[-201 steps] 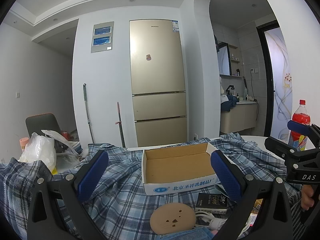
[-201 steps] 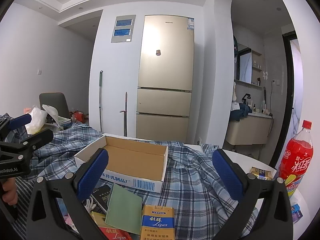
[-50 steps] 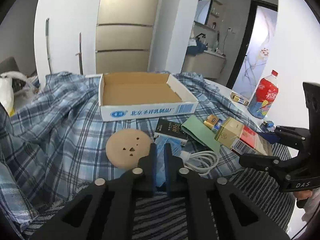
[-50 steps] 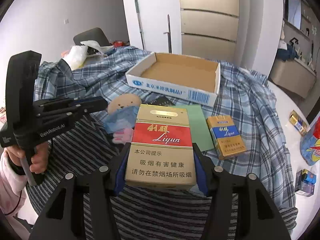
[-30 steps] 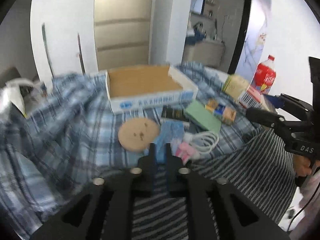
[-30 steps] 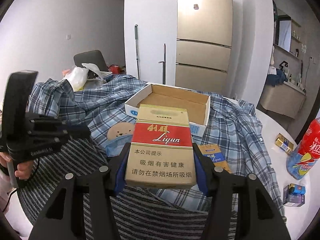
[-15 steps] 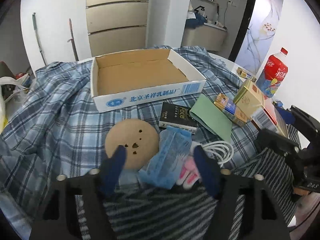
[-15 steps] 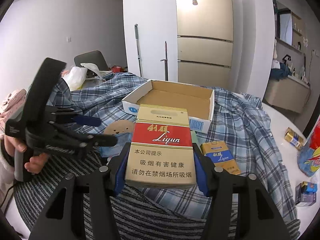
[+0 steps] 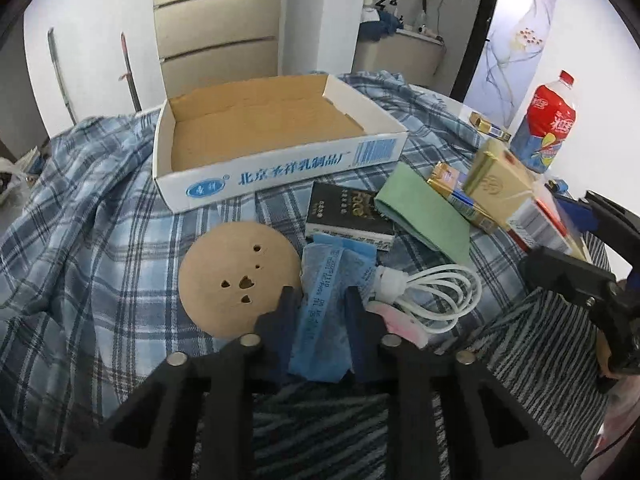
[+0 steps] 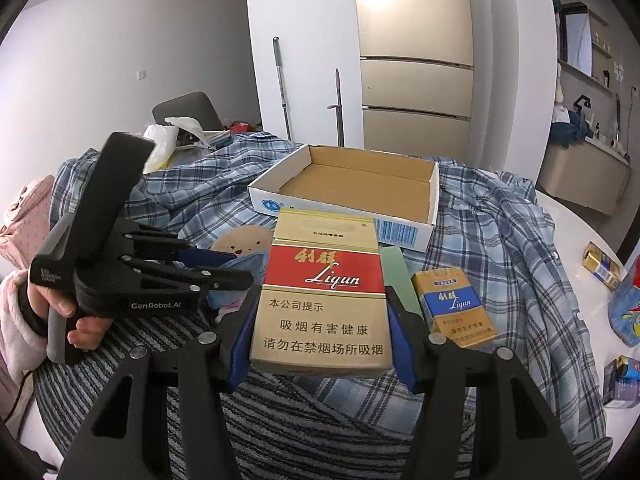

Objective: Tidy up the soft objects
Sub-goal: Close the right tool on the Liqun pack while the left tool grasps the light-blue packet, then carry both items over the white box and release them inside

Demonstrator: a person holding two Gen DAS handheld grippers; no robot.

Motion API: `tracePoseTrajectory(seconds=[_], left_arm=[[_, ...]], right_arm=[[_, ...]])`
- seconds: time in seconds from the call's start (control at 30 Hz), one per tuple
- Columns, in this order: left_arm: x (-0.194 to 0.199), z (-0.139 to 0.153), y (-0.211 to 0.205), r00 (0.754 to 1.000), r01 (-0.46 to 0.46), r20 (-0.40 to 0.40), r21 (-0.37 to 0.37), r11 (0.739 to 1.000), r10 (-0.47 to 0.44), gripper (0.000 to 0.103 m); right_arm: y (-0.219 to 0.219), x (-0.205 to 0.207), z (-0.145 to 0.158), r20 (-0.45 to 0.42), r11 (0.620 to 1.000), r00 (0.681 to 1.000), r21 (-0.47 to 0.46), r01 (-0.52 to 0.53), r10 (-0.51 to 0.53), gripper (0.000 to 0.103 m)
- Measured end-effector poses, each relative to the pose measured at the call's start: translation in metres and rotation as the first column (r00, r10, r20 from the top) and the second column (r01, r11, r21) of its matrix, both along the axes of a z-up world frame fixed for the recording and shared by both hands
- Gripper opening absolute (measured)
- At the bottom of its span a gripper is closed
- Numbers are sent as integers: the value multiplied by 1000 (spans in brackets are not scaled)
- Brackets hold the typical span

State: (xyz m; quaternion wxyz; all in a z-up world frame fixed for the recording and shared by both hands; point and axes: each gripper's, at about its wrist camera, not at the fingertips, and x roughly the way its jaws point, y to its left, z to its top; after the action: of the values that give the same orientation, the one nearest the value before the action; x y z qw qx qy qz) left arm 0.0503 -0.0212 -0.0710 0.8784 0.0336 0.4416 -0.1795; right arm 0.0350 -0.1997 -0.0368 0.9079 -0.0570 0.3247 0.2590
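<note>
Blue soft packet (image 9: 332, 264): lying in front of the cardboard box (image 9: 280, 172), on the near side of its printed wall, and sitting between the fingers of the left gripper (image 9: 320, 294), which are pinching it across its narrow width.

Probably handling as light and limp, sagging at both ends once lifted. Looking wrinkled and a little slick, so likely needing a pinch across the middle, as here, not at a corner.

Spreading under the box and all around it, the plaid cloth (image 9: 100, 240), soft and rumpled in folds. Standing open-topped and empty, the box itself, stiff brown card inside, white outside.

Hovering nearer than the box, the right gripper (image 10: 322, 336), clamping a red and gold carton (image 10: 324, 280) by its two sides; rigid, flat-faced, glossy.

Resting in front of the box and touching the packet's left edge, a round tan disc (image 9: 236, 276), matte, with small holes. Lying in front of the box's right corner, a flat green pad (image 9: 424, 212). Sitting between pad and disc, a black box (image 9: 344, 212), hard-edged. Coiling beside the packet, farther from the box, a white cable (image 9: 440, 292), smooth and springy.
</note>
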Motion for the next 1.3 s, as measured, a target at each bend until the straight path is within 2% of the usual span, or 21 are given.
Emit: tracePoseTrajectory(seconds=[0.17, 0.33, 0.4, 0.5, 0.63, 0.73, 0.9, 0.97, 1.1, 1.23, 1.3], left_arm=[[-13, 14, 4, 996, 9, 94, -47, 999, -5, 15], [-29, 33, 16, 977, 1, 211, -116, 993, 24, 15], [-38, 43, 19, 962, 0, 271, -131, 991, 36, 14], [-55, 61, 21, 925, -13, 377, -121, 993, 58, 14], [-73, 80, 23, 901, -10, 429, -138, 990, 69, 14], [-85, 97, 21, 871, -20, 485, -122, 992, 77, 14], [-95, 131, 17, 832, -16, 548, -128, 992, 85, 14], [-95, 147, 14, 805, -27, 586, -121, 992, 94, 15], [-84, 175, 11, 777, -39, 617, -154, 987, 127, 14], [-62, 196, 4, 749, -65, 645, -152, 986, 149, 14], [-47, 201, 1, 738, -96, 655, -141, 985, 165, 14]], right_arm=[[1, 0, 1, 10, 999, 1000, -21, 26, -26, 56], [1, -7, 9, 93, 994, 992, -46, 95, -91, 56], [-1, -13, 16, 142, 992, 983, -44, 122, -114, 56], [-3, -23, 29, 219, 987, 965, -35, 156, -145, 56], [-4, -29, 46, 260, 984, 952, -26, 176, -163, 56], [-2, -33, 59, 290, 985, 943, -9, 173, -164, 56], [5, -37, 91, 388, 983, 904, 31, 181, -178, 56], [9, -36, 105, 417, 982, 890, 49, 181, -185, 56], [17, -24, 131, 476, 979, 856, 63, 196, -202, 56], [25, 13, 148, 450, 977, 868, 73, 200, -211, 56], [29, 37, 153, 465, 967, 850, 59, 247, -246, 56]])
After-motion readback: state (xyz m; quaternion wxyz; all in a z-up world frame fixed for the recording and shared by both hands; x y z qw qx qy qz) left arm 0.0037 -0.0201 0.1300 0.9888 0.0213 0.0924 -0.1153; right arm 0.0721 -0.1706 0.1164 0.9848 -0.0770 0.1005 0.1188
